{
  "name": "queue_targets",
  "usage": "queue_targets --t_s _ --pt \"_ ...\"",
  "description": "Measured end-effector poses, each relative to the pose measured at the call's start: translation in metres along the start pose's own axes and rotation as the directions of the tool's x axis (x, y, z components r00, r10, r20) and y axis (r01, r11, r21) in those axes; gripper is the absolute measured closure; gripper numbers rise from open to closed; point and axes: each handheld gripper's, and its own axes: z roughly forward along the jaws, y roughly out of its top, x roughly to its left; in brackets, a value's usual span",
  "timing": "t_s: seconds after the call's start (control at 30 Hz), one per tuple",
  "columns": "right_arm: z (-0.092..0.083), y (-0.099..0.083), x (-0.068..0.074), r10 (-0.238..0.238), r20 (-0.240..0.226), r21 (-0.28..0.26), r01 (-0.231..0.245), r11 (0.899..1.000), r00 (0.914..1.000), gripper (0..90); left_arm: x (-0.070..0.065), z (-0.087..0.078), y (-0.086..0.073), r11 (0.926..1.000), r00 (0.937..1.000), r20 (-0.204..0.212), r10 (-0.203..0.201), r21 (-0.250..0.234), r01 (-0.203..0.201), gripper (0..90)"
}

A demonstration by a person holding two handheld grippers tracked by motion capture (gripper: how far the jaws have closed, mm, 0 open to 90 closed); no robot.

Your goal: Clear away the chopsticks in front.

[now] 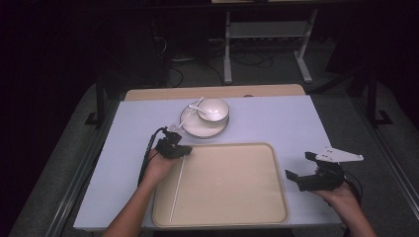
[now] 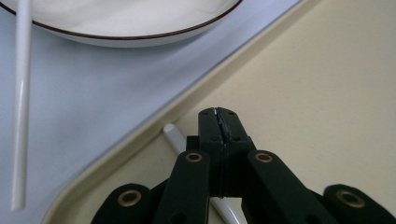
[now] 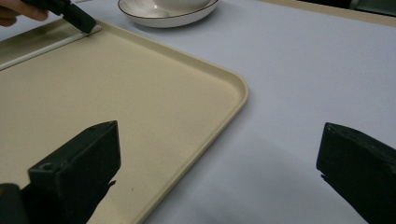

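We note a thin white chopstick (image 1: 177, 190) — straight, glossy, round-tipped, lying along the beige tray's (image 1: 232, 217) left edge, left gripper (image 1: 184, 151) pinched closed at its far end, right gripper (image 1: 298, 169) gaping wide — holding nothing.

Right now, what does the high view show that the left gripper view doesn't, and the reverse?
High view: the bowl and spoon on the plate, and the right gripper open beside the tray's right edge. Left gripper view: the left gripper with jaws shut pad to pad, the white stick's tip lying just beside them, not clamped. Both: plate, tray, that stick along the tray's left wall.
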Motion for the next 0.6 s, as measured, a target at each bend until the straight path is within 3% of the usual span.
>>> queue_targets --t_s 0.17,0.3,0.47,0.6 --pt "0.001 0.000 0.001 0.000 -0.002 0.005 0.000 1.000 1.0000 0.0 -0.007 -0.020 -0.014 0.9983 0.9991 0.033 -0.028 -0.051 0.029 88.8" --pt "0.001 0.000 0.002 -0.004 0.000 0.007 0.004 1.000 1.0000 0.0 -0.015 -0.032 -0.031 0.9974 0.9978 0.054 -0.040 -0.059 0.043 88.8" --pt "0.001 0.000 0.002 -0.004 0.005 0.005 0.004 1.000 1.0000 0.0 -0.031 -0.038 -0.050 0.9988 0.9965 0.078 -0.030 -0.036 0.033 88.7" --pt "0.001 0.000 0.002 -0.003 0.006 0.005 0.003 1.000 1.0000 0.0 -0.037 -0.034 -0.054 0.9999 0.9975 0.069 -0.010 -0.002 0.010 88.1"
